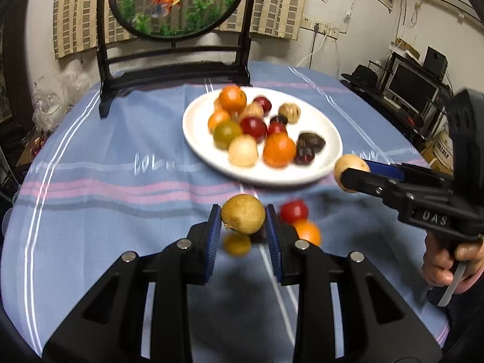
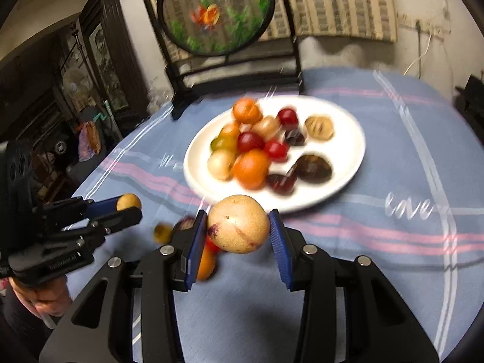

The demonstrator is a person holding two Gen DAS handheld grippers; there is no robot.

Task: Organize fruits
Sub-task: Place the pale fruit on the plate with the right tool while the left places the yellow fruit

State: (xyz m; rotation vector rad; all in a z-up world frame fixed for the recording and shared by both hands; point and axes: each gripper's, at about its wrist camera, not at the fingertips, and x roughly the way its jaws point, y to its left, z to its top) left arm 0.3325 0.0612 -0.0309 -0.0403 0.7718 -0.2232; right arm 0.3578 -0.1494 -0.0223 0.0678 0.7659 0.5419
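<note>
Left gripper (image 1: 243, 222) clamped on a round brown fruit (image 1: 243, 213), no clear long axis. Right gripper (image 2: 239, 230) gripping a tan speckled fruit (image 2: 239, 224). White plate (image 1: 320, 121) at 12 o'clock; three loose fruits on the tablecloth (image 1: 106, 187) below.

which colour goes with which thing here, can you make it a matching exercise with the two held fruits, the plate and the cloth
Things:
1. left fruit
2. right fruit
3. plate
4. cloth

Colours:
a. white
b. blue with pink stripes
c. olive-brown
d. pale tan with purple smears

Pairs: 1-c, 2-d, 3-a, 4-b
</note>
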